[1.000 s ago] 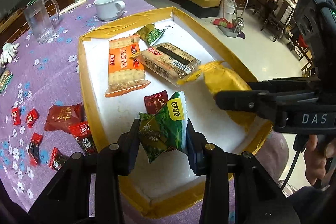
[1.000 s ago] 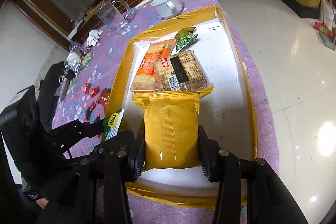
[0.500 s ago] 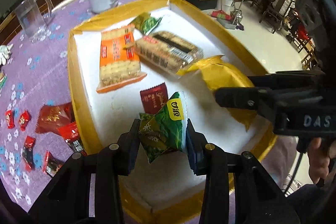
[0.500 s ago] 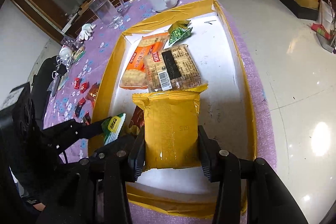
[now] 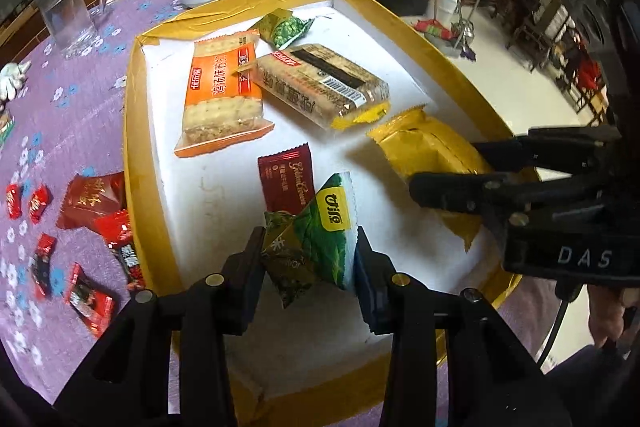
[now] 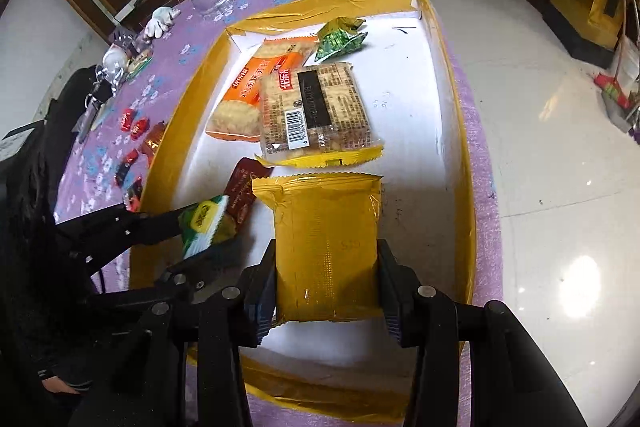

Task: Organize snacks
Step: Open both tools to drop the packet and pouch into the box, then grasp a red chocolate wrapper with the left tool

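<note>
Left gripper (image 5: 309, 259): clamped on green packet (image 5: 316, 239), over tray (image 5: 132, 131), near end. Right gripper (image 6: 327, 287): clamped on yellow packet (image 6: 326, 247). Risk: packets probably collide on release, crowding.

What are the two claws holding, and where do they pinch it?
The left claw pinches the green snack packet by its two sides. The right claw pinches the yellow snack packet by the side edges of its near end.
</note>
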{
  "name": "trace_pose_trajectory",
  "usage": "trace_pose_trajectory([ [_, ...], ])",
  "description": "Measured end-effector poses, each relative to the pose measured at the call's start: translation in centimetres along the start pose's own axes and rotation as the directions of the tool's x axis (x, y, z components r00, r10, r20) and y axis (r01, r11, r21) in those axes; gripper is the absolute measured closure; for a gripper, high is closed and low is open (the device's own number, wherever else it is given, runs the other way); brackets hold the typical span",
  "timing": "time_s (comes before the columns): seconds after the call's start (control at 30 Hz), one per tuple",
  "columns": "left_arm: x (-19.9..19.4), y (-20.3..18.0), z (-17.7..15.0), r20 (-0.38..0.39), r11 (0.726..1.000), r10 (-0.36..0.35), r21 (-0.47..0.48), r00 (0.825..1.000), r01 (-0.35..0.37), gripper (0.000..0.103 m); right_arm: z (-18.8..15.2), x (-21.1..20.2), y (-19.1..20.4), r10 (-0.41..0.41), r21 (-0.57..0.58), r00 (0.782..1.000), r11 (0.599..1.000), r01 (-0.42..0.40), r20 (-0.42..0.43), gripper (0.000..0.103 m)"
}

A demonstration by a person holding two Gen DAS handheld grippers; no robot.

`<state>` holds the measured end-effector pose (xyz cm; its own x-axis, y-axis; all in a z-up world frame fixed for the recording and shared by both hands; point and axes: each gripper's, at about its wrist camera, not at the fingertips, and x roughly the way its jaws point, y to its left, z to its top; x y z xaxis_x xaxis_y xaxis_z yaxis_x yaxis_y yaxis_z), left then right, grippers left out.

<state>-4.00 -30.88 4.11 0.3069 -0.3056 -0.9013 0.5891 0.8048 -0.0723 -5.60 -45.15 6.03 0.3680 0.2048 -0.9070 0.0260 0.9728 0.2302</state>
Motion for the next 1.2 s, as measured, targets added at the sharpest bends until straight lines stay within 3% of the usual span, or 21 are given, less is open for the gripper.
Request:
trace_pose_trajectory([
  [0.23,-0.5,-0.2,-0.1,0.017,0.995,-0.045,0.088,0.999,0.043,0.055,-0.4,-1.4,1.0,-0.059,0.012,0.996,0.998,0.058,0.064,0.053],
  [0.33,-0.7,-0.2,0.0,-0.004,0.996,-0.05,0.07,0.999,0.051,0.055,-0.9,-2.6,1.3,-0.066,0.024,0.991,0.998,0.064,0.118,0.053],
  [0.47,-2.4,0.0,0.3,0.05,0.997,-0.061,0.057,0.997,0.058,0.054,0.1,-4.6,1.5,-0.027,0.023,0.987,0.999,0.024,0.156,0.053],
  [0.6,-3.7,1.4,0.1,0.088,0.993,-0.104,-0.044,0.991,0.108,0.053,0.8,-6.1,1.3,0.007,0.05,0.98,0.999,-0.017,0.199,0.053],
  [0.7,-4.7,2.1,-0.3,0.125,0.991,-0.117,-0.048,0.985,0.124,0.052,1.5,-6.1,1.2,-0.016,0.031,0.979,0.999,0.009,0.205,0.052],
  [0.8,-5.4,3.1,-0.5,0.115,0.99,-0.12,-0.066,0.986,0.128,0.052,1.5,-6.0,1.3,0.018,0.066,0.98,0.997,-0.032,0.198,0.051],
  [0.9,-6.5,4.0,-0.5,0.152,0.987,-0.132,-0.068,0.979,0.144,0.052,0.8,-6.2,2.1,0.036,0.087,0.976,0.995,-0.055,0.215,0.051],
  [1.0,-7.0,5.2,-1.1,0.2,0.99,-0.076,-0.103,0.977,0.098,0.052,0.0,-6.1,3.7,0.082,0.038,0.964,0.995,-0.094,0.253,0.051],
  [1.1,-8.3,6.9,-2.0,0.22,0.976,-0.086,-0.177,0.972,0.127,0.052,0.0,-5.0,5.5,0.146,0.003,0.974,0.989,-0.148,0.171,0.052],
  [1.2,-8.5,8.3,-3.0,0.217,0.968,-0.027,-0.238,0.976,0.08,0.05,0.9,-4.9,7.9,0.158,-0.101,0.974,0.985,-0.143,0.163,0.051],
])
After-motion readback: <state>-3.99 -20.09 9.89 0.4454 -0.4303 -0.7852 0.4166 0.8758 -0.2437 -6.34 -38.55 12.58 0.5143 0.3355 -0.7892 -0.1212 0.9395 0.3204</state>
